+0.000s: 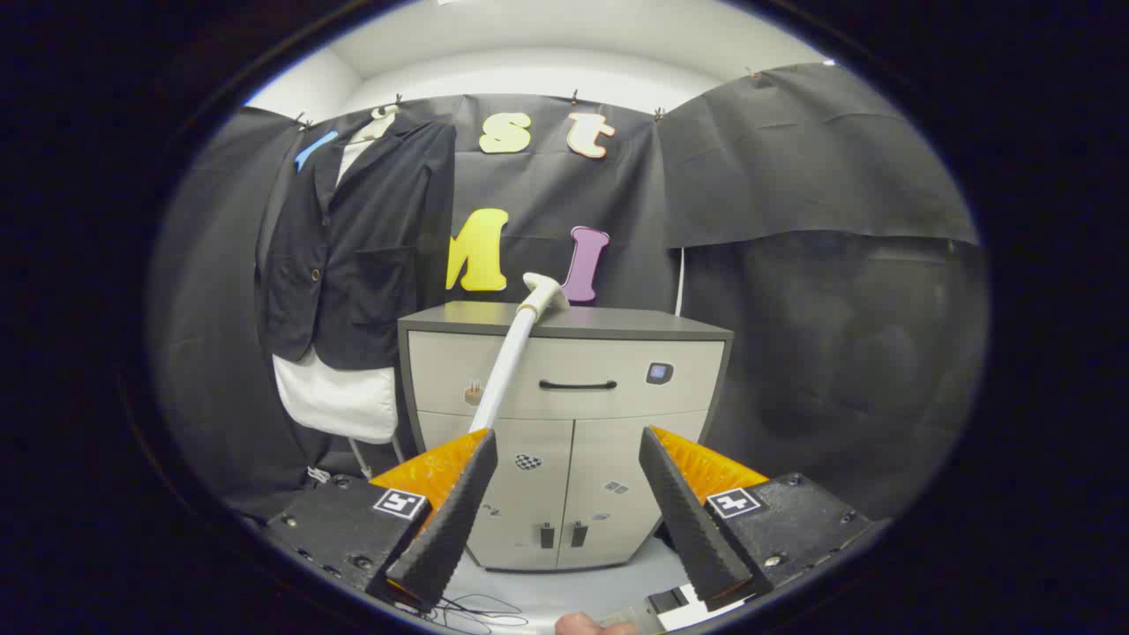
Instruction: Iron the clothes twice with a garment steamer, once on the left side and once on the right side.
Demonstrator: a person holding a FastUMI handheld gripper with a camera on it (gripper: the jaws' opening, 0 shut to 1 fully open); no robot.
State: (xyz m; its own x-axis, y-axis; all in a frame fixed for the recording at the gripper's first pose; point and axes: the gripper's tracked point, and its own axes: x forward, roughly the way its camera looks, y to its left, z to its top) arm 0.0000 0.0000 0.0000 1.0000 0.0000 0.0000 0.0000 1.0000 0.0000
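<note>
Your gripper point(569, 463) has its fingers spread, gripping nothing. The steamer wand point(516, 353) leans on the cabinet point(564, 414) just ahead, handle running up-right from your left finger. The jacket point(353, 247) hangs beyond, further left. Swing left to grab.

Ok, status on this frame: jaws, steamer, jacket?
Gripper jaws open, holding nothing. Steamer wand leans against the cabinet, ahead of the jaws, untouched. Jacket hangs on the wall beside the cabinet. Nothing blocking.
</note>
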